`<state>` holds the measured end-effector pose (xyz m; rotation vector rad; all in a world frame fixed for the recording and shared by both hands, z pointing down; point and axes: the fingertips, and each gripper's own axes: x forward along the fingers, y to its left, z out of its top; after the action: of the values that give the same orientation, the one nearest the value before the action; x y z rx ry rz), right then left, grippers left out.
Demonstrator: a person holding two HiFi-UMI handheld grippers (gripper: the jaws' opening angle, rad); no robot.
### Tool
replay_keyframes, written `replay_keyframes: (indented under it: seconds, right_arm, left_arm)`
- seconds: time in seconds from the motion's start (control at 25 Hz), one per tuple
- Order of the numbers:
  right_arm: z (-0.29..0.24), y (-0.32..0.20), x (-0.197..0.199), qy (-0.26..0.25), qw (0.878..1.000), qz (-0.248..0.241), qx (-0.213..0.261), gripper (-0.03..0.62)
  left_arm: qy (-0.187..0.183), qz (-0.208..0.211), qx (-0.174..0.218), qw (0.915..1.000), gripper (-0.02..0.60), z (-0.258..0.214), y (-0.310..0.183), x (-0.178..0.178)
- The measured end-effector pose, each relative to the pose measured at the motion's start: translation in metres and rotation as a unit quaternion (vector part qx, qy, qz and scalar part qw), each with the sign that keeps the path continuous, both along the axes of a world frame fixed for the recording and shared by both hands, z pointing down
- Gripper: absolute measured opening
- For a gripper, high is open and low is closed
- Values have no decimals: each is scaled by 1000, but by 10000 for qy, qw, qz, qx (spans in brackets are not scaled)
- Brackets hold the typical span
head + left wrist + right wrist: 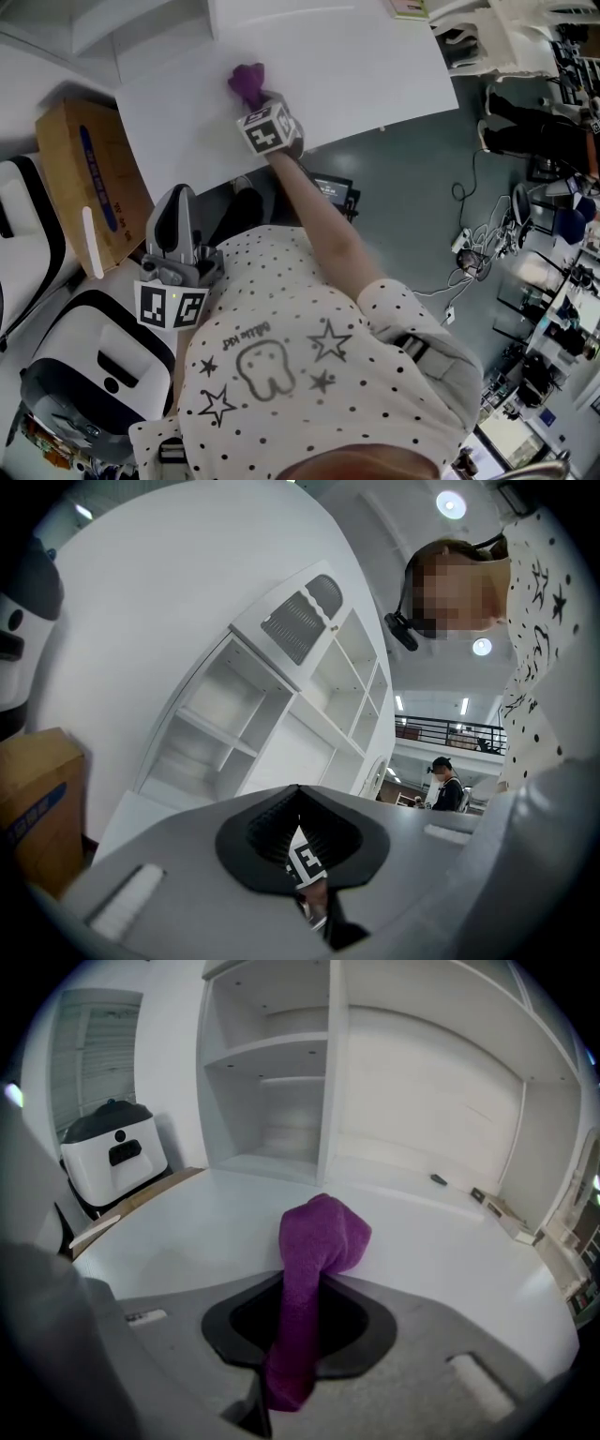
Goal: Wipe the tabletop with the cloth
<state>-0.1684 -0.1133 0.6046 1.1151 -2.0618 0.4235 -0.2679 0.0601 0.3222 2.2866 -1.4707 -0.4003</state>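
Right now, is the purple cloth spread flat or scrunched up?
Scrunched up: the purple cloth bunches in a lump, pinched by the right gripper.

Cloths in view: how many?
1. The purple cloth is clamped in the right gripper, over the white tabletop. The left gripper holds none. No others show.
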Motion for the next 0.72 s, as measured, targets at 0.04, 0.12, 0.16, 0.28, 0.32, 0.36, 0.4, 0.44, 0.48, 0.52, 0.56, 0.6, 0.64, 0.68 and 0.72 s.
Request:
replay_keyframes:
  seconds: [0.04,0.12,0.16,0.28,0.32,0.36,0.4,0.44,0.48,0.52,0.56,0.6,0.64,0.68,0.72]
  right_arm:
    - [-1,2,-7,-31,10000,-57,2,64]
    - [-3,7,-22,-83,9998,-196,15,64]
    - [-3,9,-29,-102,9996,-267,22,64]
    - [-3,14,-47,-139,9989,-452,24,64]
    - [-3,16,-53,-153,9986,-508,12,64]
    - [-3,19,-59,-167,9982,-568,-6,64]
    - [-3,22,-65,-178,9978,-636,-26,64]
    - [-4,25,-72,-185,9973,-712,-43,64]
    - [-4,28,-78,-189,9966,-799,-58,64]
    - [-5,30,-85,-194,9958,-897,-69,64]
    - [-5,33,-92,-196,9947,-1003,-79,64]
    - [-5,36,-99,-193,9936,-1108,-85,64]
    - [-5,38,-106,-184,9925,-1204,-85,64]
    - [-4,40,-112,-170,9915,-1286,-82,64]
    - [-4,41,-118,-158,9906,-1357,-80,64]
  left_arm:
    - [-4,-17,-9,10000,-5,0,1,-1]
    - [-11,-68,-26,10000,-5,0,4,-4]
    - [-15,-99,-31,9999,-5,0,5,-5]
    - [-24,-200,-39,9998,-5,0,7,-11]
    - [-25,-232,-39,9997,-5,0,8,-13]
    - [-28,-260,-43,9996,-5,0,9,-14]
    - [-34,-281,-50,9996,-5,0,10,-15]
    - [-39,-298,-58,9995,-5,0,11,-15]
    - [-43,-318,-64,9995,-5,-1,12,-15]
    - [-47,-346,-66,9994,-5,-1,13,-16]
    - [-52,-381,-65,9992,-5,-2,14,-17]
    - [-57,-420,-62,9991,-5,-3,14,-19]
    - [-62,-463,-58,9989,-5,-3,15,-21]
    - [-65,-509,-56,9987,-5,-3,16,-24]
    - [-67,-555,-58,9984,-5,-3,17,-26]
